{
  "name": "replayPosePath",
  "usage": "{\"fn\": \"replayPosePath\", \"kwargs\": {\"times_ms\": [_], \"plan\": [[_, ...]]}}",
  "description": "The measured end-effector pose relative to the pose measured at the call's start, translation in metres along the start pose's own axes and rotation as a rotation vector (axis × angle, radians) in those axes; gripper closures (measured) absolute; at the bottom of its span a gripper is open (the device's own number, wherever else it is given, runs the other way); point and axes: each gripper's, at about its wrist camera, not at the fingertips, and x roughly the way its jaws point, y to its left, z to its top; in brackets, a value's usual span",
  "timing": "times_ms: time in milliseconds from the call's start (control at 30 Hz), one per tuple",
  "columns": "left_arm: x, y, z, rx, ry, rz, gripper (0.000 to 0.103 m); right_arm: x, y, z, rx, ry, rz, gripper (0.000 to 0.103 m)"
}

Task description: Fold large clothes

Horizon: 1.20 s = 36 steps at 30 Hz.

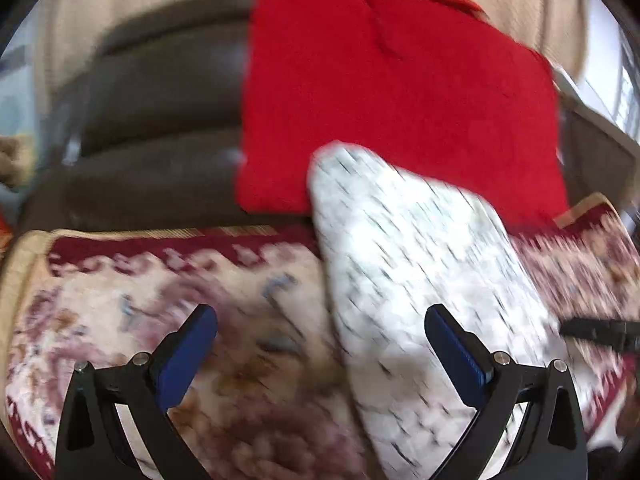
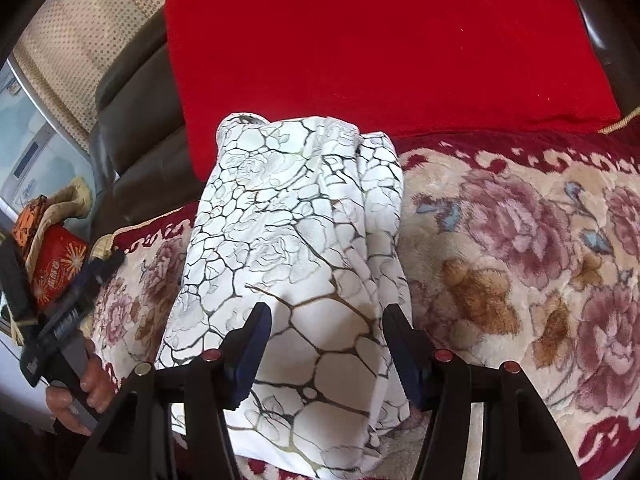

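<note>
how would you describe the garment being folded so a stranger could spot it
On the floral plush seat cover, before the red cushion, lies a folded white cloth with dark crackle lines. Nothing else here is white and vein-patterned.

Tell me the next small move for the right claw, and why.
Probably lower the right claw and close it on the near end of the white cloth. Its jaws are open, with the folded cloth lying between them on the flowered blanket, not gripped.
</note>
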Motion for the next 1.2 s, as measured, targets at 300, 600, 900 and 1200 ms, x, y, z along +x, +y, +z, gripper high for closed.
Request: {"fn": "replayPosePath", "kwargs": {"times_ms": [300,600,900,1200], "plan": [[0.024,-0.017,-0.032,0.037,0.175,-0.079,0.000,0.024,0.005,-0.021,-0.006,0.077,0.027,0.034],[0.026,-0.030,-0.037,0.099,0.140,-0.031,0.000,-0.013,0.031,-0.019,-0.145,-0.091,0.004,0.086],[0.028,-0.035,-0.039,0.128,0.114,0.001,0.000,0.024,0.007,-0.027,-0.055,0.017,-0.015,0.082],[0.021,-0.039,-0.038,0.139,0.094,0.027,0.000,-0.014,0.012,-0.005,-0.046,-0.013,-0.023,0.075]]}}
